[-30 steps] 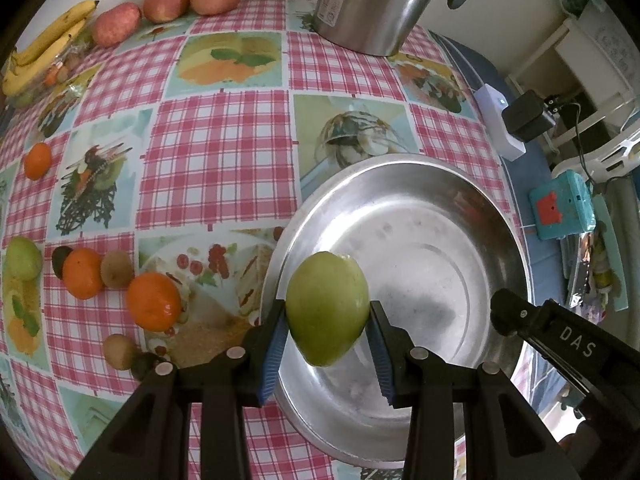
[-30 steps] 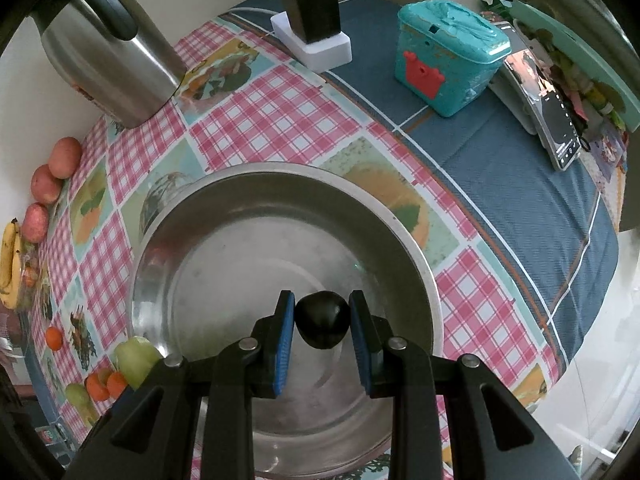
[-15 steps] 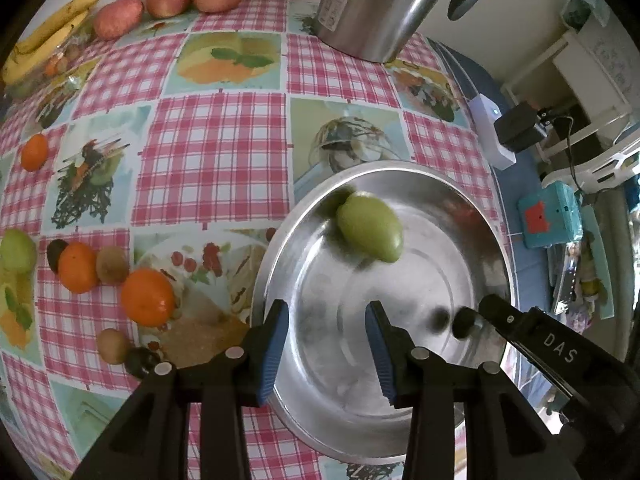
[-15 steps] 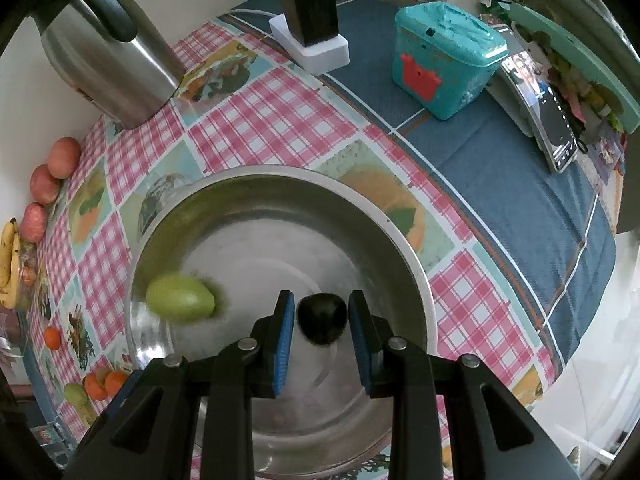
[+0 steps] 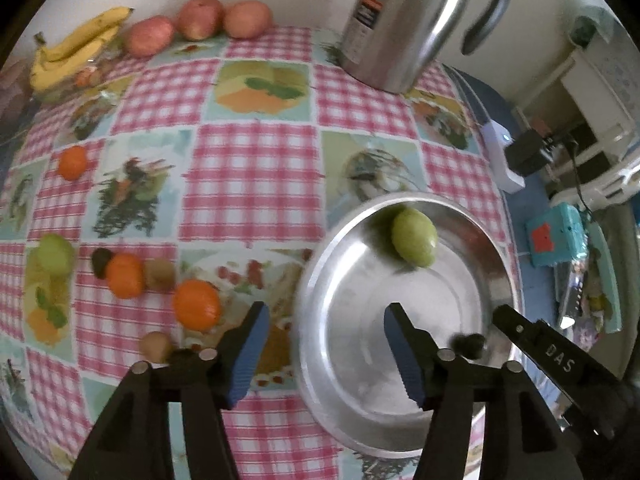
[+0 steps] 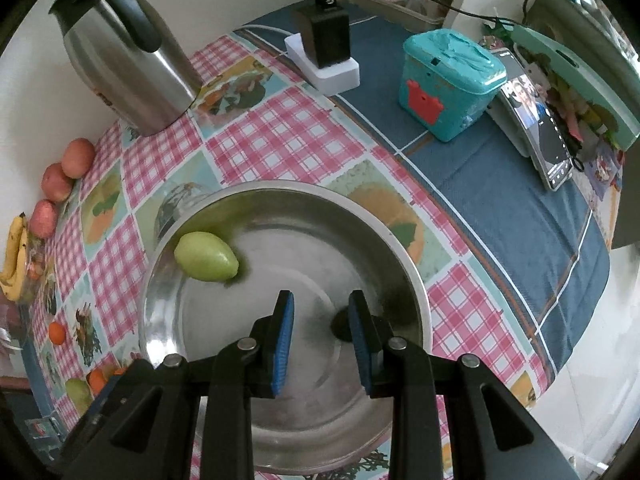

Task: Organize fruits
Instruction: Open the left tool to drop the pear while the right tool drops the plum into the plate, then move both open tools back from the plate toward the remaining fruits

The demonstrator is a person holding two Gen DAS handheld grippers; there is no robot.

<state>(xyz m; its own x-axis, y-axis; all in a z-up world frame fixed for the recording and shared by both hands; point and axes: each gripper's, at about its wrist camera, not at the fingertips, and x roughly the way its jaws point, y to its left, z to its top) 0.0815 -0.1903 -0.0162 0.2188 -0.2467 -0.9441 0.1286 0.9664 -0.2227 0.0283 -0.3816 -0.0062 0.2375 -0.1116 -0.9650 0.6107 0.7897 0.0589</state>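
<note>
as you hung over the bowl: the drop-off step looked just done, with the next pickup ahead.
green fruit: it lay on its side inside the steel bowl, against the far wall.
left claw: its jaws had just been opening and stood spread, with nothing between them, straddling the bowl's near-left rim.
right claw: it stood narrowly parted over the bowl floor, pinching nothing.
dark fruit: this small fruit sat on the bowl floor, just beside the right claw's finger.
next move: you probably needed to swing the left claw to the nearest orange and keep the jaws wide.
in the way: a kiwi lay near that orange; another orange and kiwi were touching, so a clean pinch looked awkward there.
elsewhere on the bench: bananas, apples and a steel flask stood well apart, along the wall.
</note>
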